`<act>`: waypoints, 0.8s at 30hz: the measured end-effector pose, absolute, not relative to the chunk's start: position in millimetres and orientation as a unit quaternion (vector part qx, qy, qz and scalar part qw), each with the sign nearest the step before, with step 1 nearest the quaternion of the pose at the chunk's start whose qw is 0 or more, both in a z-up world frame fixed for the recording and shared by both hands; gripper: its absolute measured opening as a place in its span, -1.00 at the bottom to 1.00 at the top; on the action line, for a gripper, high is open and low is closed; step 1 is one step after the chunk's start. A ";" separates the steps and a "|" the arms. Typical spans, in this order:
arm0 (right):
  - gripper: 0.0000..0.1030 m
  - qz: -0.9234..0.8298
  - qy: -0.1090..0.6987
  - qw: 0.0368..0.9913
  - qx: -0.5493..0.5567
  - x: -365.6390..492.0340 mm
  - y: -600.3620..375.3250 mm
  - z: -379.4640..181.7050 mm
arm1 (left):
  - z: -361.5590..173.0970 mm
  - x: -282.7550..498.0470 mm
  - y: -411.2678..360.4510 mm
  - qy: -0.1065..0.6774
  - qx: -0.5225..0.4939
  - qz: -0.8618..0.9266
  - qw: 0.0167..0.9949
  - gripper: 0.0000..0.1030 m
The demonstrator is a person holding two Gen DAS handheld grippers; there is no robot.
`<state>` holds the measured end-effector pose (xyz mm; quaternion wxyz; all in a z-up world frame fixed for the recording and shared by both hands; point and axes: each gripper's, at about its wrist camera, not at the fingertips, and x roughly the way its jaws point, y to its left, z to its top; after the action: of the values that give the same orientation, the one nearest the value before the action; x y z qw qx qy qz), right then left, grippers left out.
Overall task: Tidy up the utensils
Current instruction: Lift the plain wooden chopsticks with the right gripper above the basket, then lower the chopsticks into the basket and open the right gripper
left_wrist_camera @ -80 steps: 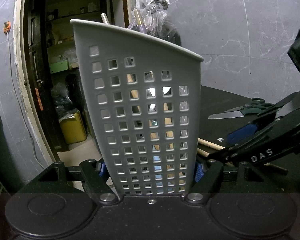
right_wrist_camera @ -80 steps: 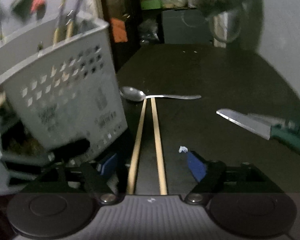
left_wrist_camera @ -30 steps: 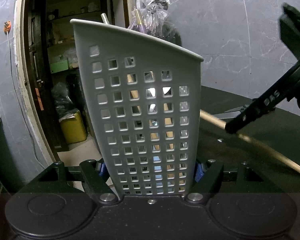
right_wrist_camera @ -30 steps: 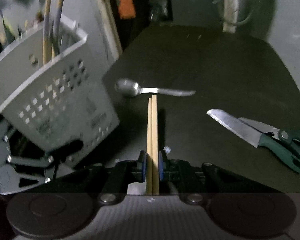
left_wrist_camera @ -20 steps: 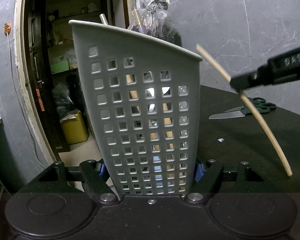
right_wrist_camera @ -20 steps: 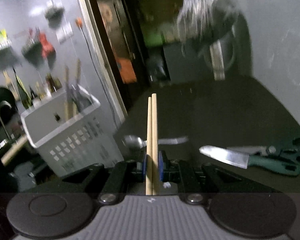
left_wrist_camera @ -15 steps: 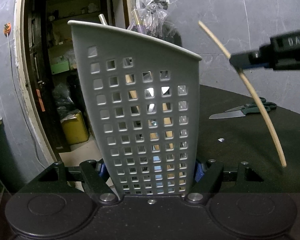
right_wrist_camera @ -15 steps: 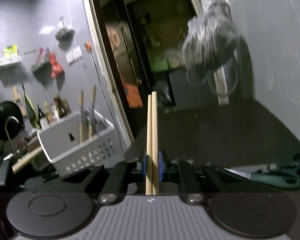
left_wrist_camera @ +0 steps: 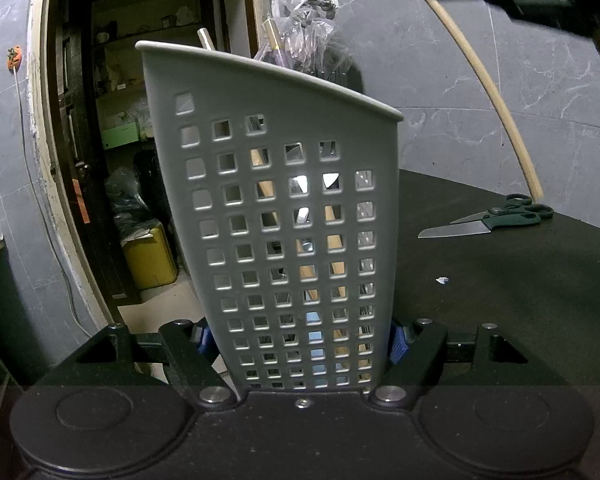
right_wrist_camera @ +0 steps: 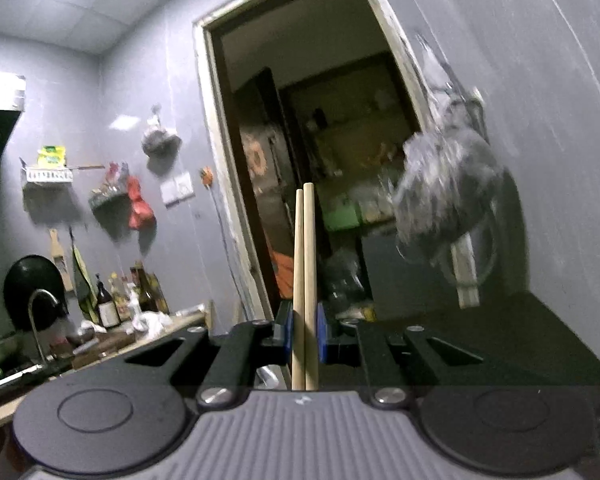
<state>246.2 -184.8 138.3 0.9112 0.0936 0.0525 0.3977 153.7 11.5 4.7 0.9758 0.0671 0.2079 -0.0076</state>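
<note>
Two chopsticks [right_wrist_camera: 304, 280] sit side by side between my right fingers [right_wrist_camera: 304, 338], clamped at their lower part, their long axis running straight out along the fingers and about level. My left fingers [left_wrist_camera: 300, 338] are clamped on the base of the basket [left_wrist_camera: 284, 216], one pad on each side wall, holding it upright at the desk's [left_wrist_camera: 500, 312] edge. Seen from the basket, the chopsticks [left_wrist_camera: 496, 92] hang above and to its right, clear of the rim, slanting down away from it. I judge they must be tipped end-down over the basket's open top, which already holds utensils. Beyond the basket, scissors [left_wrist_camera: 496, 220] lie on the desk, well apart.
</note>
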 end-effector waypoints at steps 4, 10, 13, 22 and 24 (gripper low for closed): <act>-0.73 0.417 0.031 0.905 0.077 243.9 -167.3 161.2 | 5.2 153.7 11.0 0.208 0.066 -0.008 0.976 0.49; -0.73 0.448 0.003 0.891 0.074 243.6 -138.9 191.0 | 5.3 153.6 11.0 0.208 0.066 -0.008 0.976 0.49; -0.73 0.463 -0.007 0.882 0.089 248.2 -126.2 197.3 | 5.3 153.6 10.8 0.207 0.066 -0.009 0.976 0.48; -0.73 0.491 -0.006 0.861 0.134 267.8 -100.2 181.6 | 5.1 153.5 11.1 0.208 0.066 -0.009 0.976 0.49; -0.73 0.492 -0.002 0.860 0.138 270.0 -97.3 175.3 | 5.0 153.4 11.3 0.207 0.066 -0.008 0.976 0.48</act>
<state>270.0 -97.3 175.3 0.8599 0.1376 -0.0020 0.4915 153.4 11.3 5.0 0.9760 0.0656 0.2075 -0.0085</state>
